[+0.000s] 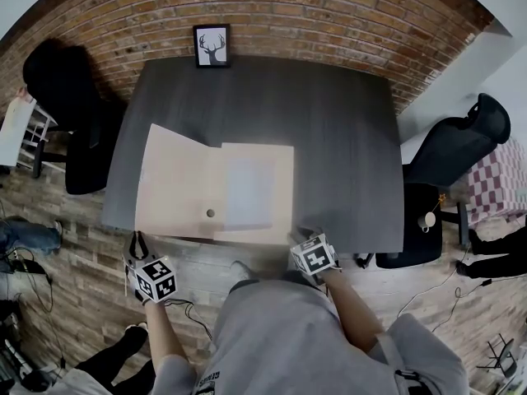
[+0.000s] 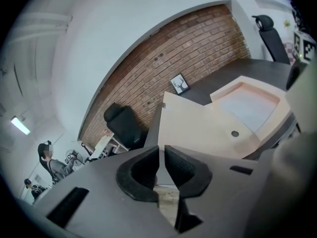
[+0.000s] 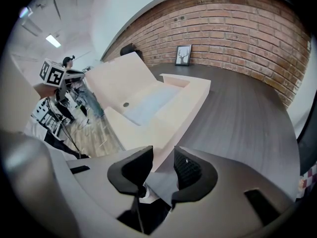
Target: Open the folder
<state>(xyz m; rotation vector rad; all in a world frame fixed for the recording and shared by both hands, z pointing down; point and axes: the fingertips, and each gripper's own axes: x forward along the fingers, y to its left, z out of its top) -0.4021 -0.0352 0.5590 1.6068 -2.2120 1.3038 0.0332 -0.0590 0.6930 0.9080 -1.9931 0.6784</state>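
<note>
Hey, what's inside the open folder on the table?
A pale sheet lies inside the folder, with a small round spot beside it. What lies under the sheet is covered.

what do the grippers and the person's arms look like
The left gripper and the right gripper both have smooth grey bodies and two black curved jaws with textured pads. Each carries a marker cube with black square patterns on white. The person wears a grey short-sleeved shirt.
</note>
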